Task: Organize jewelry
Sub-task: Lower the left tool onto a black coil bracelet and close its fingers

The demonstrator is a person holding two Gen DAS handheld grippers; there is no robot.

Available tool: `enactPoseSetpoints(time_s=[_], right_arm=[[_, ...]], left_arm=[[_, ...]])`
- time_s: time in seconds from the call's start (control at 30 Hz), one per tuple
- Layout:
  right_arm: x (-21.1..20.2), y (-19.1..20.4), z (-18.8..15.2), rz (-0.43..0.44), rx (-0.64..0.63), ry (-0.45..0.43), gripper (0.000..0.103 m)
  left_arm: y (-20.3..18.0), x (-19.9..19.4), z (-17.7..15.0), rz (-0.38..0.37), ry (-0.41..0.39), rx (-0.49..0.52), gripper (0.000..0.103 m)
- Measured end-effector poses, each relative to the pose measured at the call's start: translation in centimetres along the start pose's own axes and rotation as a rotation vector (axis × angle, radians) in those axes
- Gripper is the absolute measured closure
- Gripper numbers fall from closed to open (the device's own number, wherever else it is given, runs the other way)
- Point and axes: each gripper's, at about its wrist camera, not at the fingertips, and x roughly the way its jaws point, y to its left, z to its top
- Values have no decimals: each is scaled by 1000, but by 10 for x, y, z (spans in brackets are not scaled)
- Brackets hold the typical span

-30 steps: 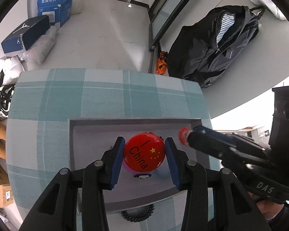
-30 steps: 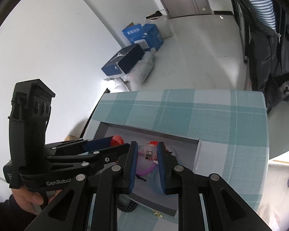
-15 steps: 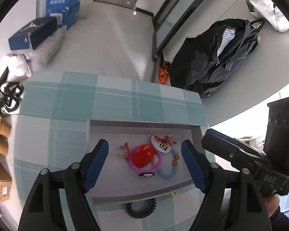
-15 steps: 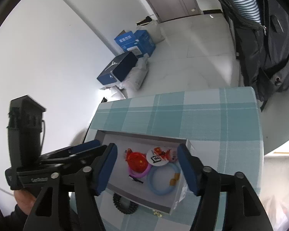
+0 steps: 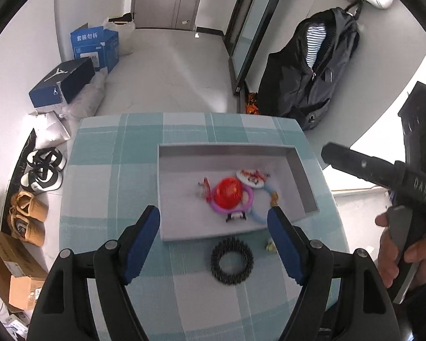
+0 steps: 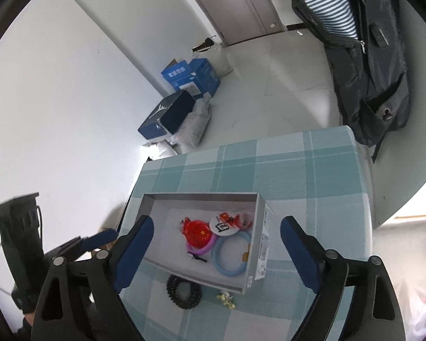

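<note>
A grey box point(image 5: 227, 149) point(image 6: 262, 236) stands on the checked tablecloth. In it lie a red China badge point(image 5: 229, 194) point(image 6: 197, 231) on a pink ring point(image 5: 250, 199), a white badge point(image 5: 251, 177) point(image 6: 223, 224), a blue ring point(image 6: 231, 258) and small red pieces. A black beaded bracelet point(image 5: 232, 261) point(image 6: 183, 287) and a small yellow-green piece point(image 5: 270, 246) point(image 6: 226, 298) lie on the cloth in front of the box. My left gripper point(image 5: 213, 241) is open and empty, raised above the bracelet. My right gripper point(image 6: 215, 253) is open and empty, high over the box.
The teal checked table point(image 5: 113, 170) ends close on all sides. A dark backpack point(image 5: 309, 76) leans against the wall behind. Shoe boxes point(image 5: 62, 85) and shoes point(image 5: 42, 170) lie on the floor to the left.
Both grippers opened and let go of their pieces in the box, the left one the red badge. Both have pulled up and back, so the whole box and the bracelet now show.
</note>
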Motion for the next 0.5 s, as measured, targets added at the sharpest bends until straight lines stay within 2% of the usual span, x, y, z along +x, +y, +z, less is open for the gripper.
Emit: enactPoseSetpoints(time_s=[0.27, 0.5], right_arm=[[-5, 7, -21, -15, -40, -5, 9], [-10, 3, -48, -20, -4, -3, 9]], left_arm=[[6, 6, -28, -38, 77, -66, 29], [-13, 28, -45, 28, 151, 25, 28]])
